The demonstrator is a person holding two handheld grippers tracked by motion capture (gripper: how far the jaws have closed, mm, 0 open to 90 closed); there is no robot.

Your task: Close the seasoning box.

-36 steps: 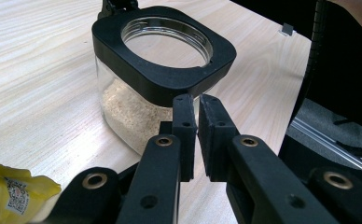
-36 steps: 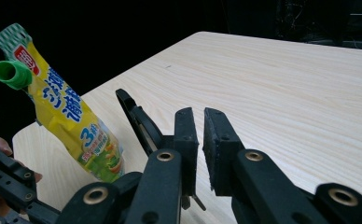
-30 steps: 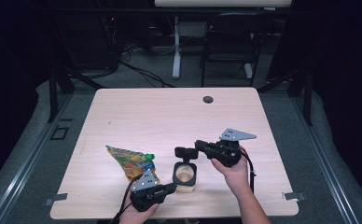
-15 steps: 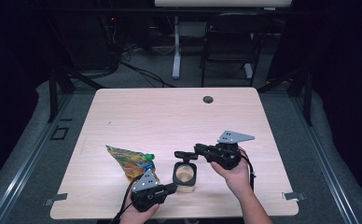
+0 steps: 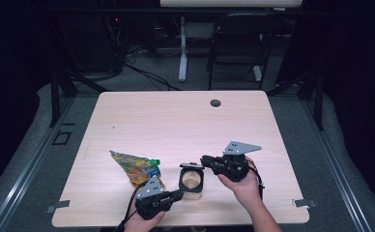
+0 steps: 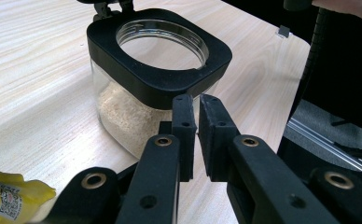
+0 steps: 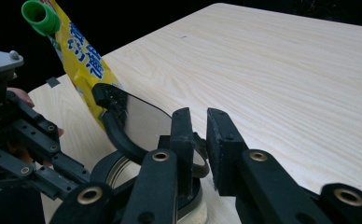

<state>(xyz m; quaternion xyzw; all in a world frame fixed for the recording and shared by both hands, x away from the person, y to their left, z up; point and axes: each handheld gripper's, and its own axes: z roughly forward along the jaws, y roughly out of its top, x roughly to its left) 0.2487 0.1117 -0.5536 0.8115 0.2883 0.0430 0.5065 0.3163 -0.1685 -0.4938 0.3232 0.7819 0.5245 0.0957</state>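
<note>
Jar (image 5: 192, 182) is sitting on the tabletop (image 5: 185, 121) near its front edge, between both tongs, hinged lid (image 7: 137, 123) standing open. Left tongs (image 5: 178, 194) are resting clenched and empty just beside the jar's near side. Right tongs (image 7: 198, 140) are straddling the lid's edge, jaws having just been opening, pads not visibly pressing it.

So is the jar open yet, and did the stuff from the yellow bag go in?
The jar is open: its lid stands up on its hinge. The right claw sits at the lid's edge, jaws just easing apart; the left claw waits shut beside the jar. The yellow pouch lies on the table with its green cap on, so pouring likely comes next.
</note>
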